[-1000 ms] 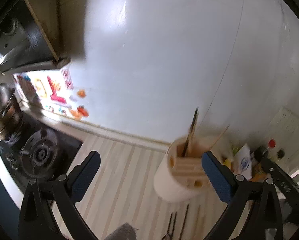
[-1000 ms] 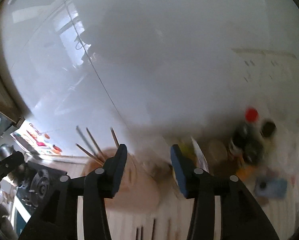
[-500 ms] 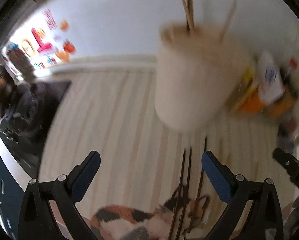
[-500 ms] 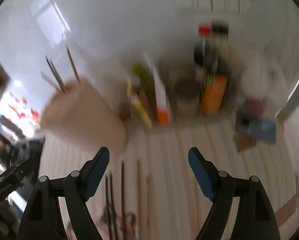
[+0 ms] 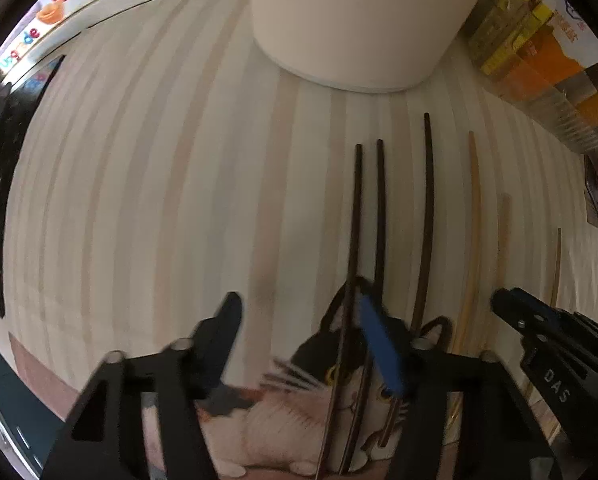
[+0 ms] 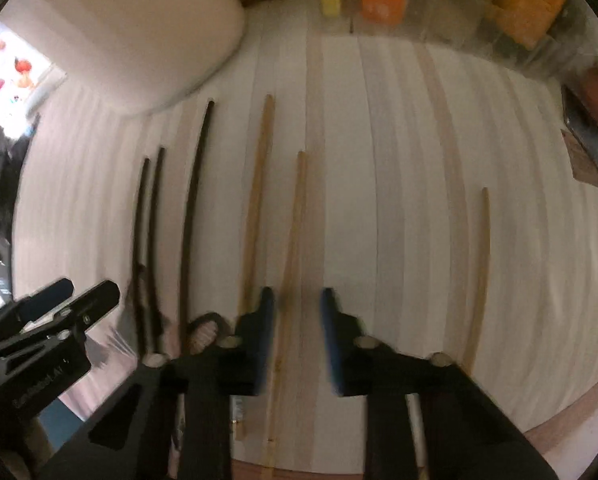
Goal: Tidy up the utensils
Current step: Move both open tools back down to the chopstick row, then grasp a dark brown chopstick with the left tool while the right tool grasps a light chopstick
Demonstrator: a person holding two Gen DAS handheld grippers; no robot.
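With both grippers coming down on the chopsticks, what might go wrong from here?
1. The closing left gripper straddles two close dark chopsticks; it may pinch both.
2. The closing right gripper has a pale wooden chopstick off-centre between its jaws; it may skew.
3. The grippers are close and might collide.

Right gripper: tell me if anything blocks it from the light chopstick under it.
Nothing visible does. The right gripper hangs over the light chopstick, which lies bare on the striped mat between its closing jaws, pads not yet touching it. Neighbouring chopsticks lie apart on both sides.
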